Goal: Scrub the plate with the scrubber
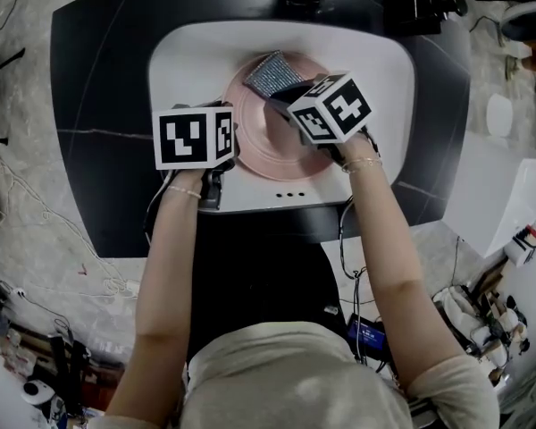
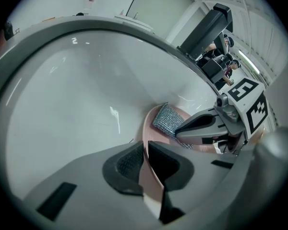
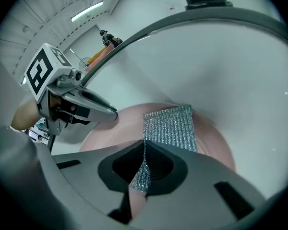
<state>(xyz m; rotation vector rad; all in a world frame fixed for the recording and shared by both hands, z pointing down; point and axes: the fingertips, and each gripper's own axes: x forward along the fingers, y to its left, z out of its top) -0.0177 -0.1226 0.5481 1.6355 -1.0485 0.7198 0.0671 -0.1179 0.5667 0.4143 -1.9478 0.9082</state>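
Note:
A pink plate point(image 1: 266, 141) lies in the white sink basin point(image 1: 183, 56). My left gripper point(image 2: 145, 163) is shut on the plate's left rim point(image 2: 149, 176), which runs between the pads. My right gripper point(image 3: 143, 169) is shut on a silvery mesh scrubber point(image 3: 172, 127), pinching its near corner. The scrubber point(image 1: 270, 72) spreads flat over the far part of the plate point(image 3: 120, 126). In the left gripper view the scrubber point(image 2: 165, 119) lies on the plate under the right gripper's fingers point(image 2: 199, 123). The head view shows both marker cubes over the plate, left point(image 1: 192, 137) and right point(image 1: 330, 105).
The basin sits in a dark counter point(image 1: 98, 150). Three small overflow holes point(image 1: 290, 195) mark the basin's near wall. A dark faucet point(image 2: 206, 28) stands at the far rim. Cables and clutter lie on the floor around the counter.

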